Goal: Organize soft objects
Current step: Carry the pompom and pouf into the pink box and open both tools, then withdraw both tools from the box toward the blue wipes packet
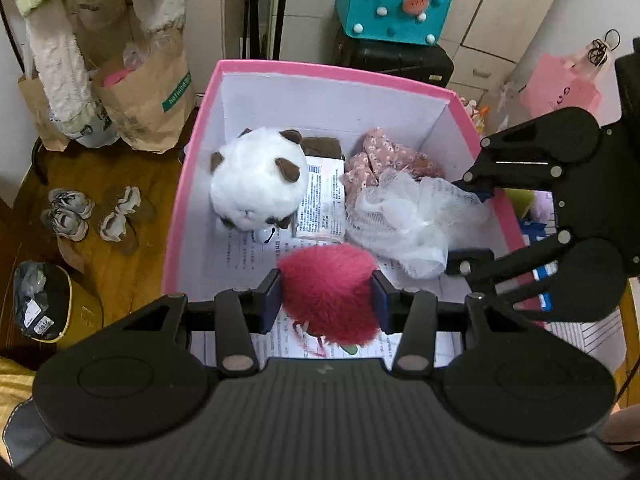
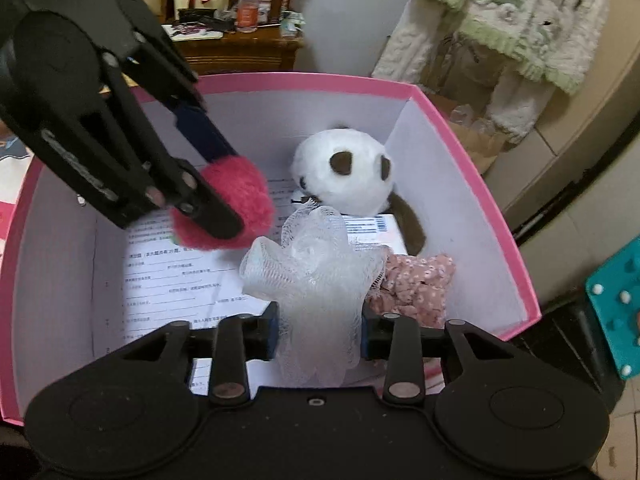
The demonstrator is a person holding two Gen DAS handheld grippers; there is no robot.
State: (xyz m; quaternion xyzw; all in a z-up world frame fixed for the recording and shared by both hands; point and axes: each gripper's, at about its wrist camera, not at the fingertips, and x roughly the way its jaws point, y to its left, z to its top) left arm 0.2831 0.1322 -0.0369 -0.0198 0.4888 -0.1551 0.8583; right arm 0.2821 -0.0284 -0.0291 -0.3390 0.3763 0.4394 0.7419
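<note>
showing two claws lowered into a pink box [image 1: 188,184] with white inner walls. left claw [image 1: 327,294] is clamped on a fuzzy red pompom [image 1: 328,292], its blue pads pressing both sides, low over printed sheets [image 1: 236,252] lining the box floor. right claw [image 2: 319,330] stands around the lower part of a white mesh bath sponge [image 2: 316,276]; its jaws are narrow, and whether the pads press the mesh cannot be told. the sponge sits near the middle of the box, touching a crumpled pink floral cloth [image 2: 416,284] on one side. a white plush panda [image 1: 256,180] with brown ears rests against the far wall, partly on a labelled packet [image 1: 324,200]. outside the box: brown paper bags [image 1: 148,100], a teal felt bag [image 1: 394,4], slippers [image 1: 66,212] on the wooden floor.
</note>
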